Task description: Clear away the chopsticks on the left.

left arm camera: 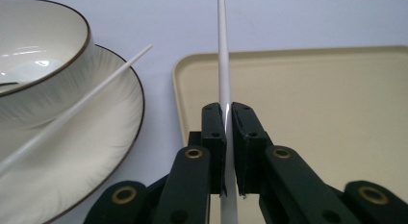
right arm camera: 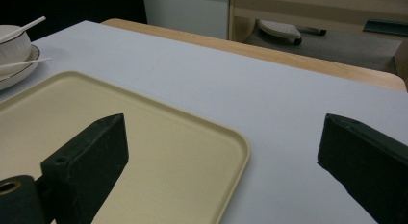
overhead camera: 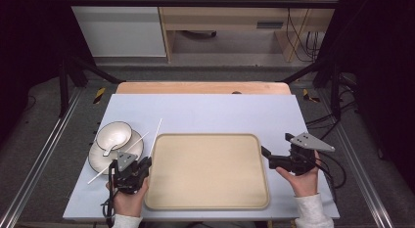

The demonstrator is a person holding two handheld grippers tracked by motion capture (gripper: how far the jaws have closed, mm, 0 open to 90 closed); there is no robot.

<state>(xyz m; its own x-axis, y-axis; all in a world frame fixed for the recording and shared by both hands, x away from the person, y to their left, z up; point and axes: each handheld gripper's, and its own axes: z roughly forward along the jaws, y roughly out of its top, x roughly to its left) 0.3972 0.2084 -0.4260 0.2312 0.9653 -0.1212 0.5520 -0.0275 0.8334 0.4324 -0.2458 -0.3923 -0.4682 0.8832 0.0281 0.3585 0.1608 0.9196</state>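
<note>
White slender chopstick pinched between jaws of left tongs, jaws pressed tight on its shaft. Stick runs straight ahead from the tongs, tip pointing away over pale blue-grey table, rear end sticking out behind the jaws toward the hand. In high view the same chopstick lies along the left edge of the tray, left tongs at tray's near-left corner, held by left hand. Cannot tell if stick touches table or is lifted.

Beige rectangular plastic tray just right of left tongs, rounded rim, bare inside. Left of left tongs: cream round plate with dark rim, cream bowl with dark rim sitting on it. Second white chopstick lies slanted across plate, leaning against bowl side, apart from left tongs. White spoon rests in bowl in high view.

Right tongs spread wide, nothing between jaws; tray's far-right corner and bare table lie under the gap. In high view right tongs sit just right of tray's right edge, pointing left toward it, right hand gripping, grey three-cornered plate on top.
</note>
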